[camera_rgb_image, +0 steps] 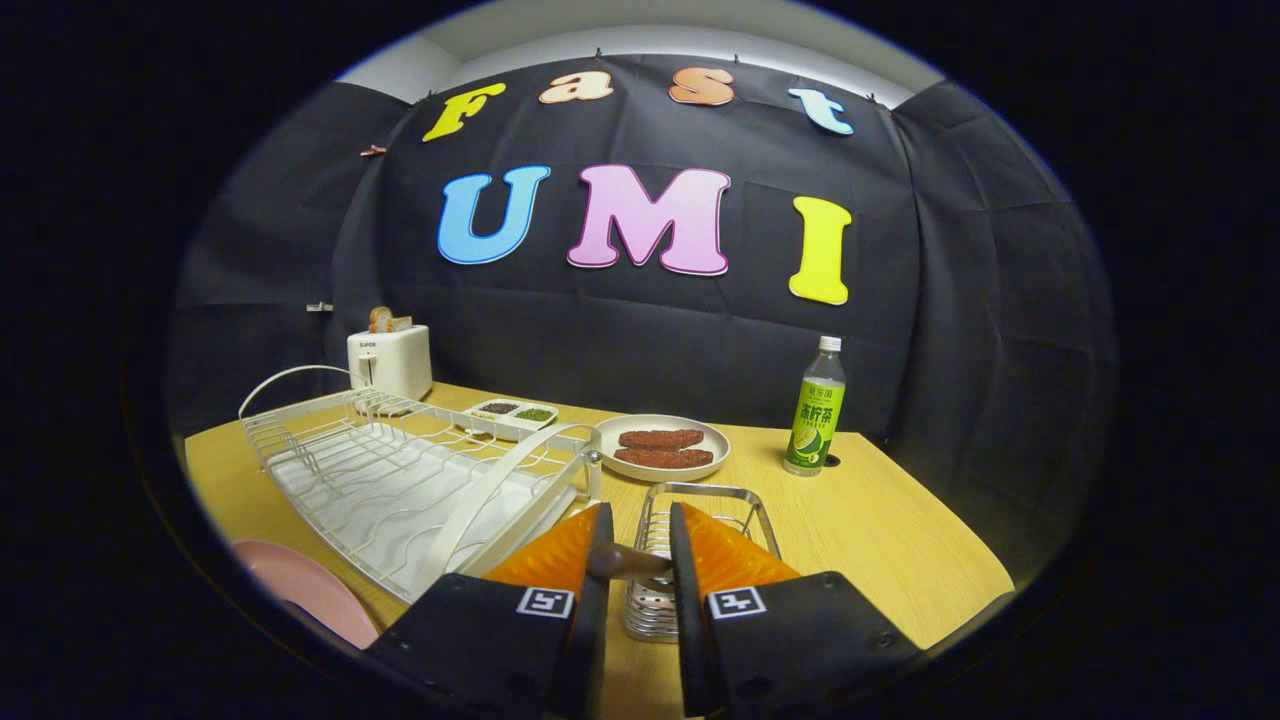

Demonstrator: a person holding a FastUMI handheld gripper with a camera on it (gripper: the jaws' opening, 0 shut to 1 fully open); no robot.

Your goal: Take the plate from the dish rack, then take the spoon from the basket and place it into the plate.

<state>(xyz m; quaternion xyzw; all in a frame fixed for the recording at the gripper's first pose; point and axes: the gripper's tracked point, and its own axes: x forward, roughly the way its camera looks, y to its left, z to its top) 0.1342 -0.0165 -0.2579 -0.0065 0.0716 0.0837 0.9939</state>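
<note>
My gripper (pixel 640 562) hangs over the near end of the wire metal basket (pixel 745 505), which stands on the wooden table. A brown spoon handle (pixel 628 561) lies crosswise between the fingers, and both press on it. The rest of the spoon is hidden by the fingers. The pink plate (pixel 300 592) lies flat on the table to the left of the fingers, in front of the white dish rack (pixel 400 480). The rack holds no dishes.
Beyond the basket sits a cream plate with two brown patties (pixel 662 447). A green tea bottle (pixel 815 410) stands to its right. A white toaster (pixel 390 360) and a small divided dish (pixel 515 412) are behind the rack. The table edge runs close on the right.
</note>
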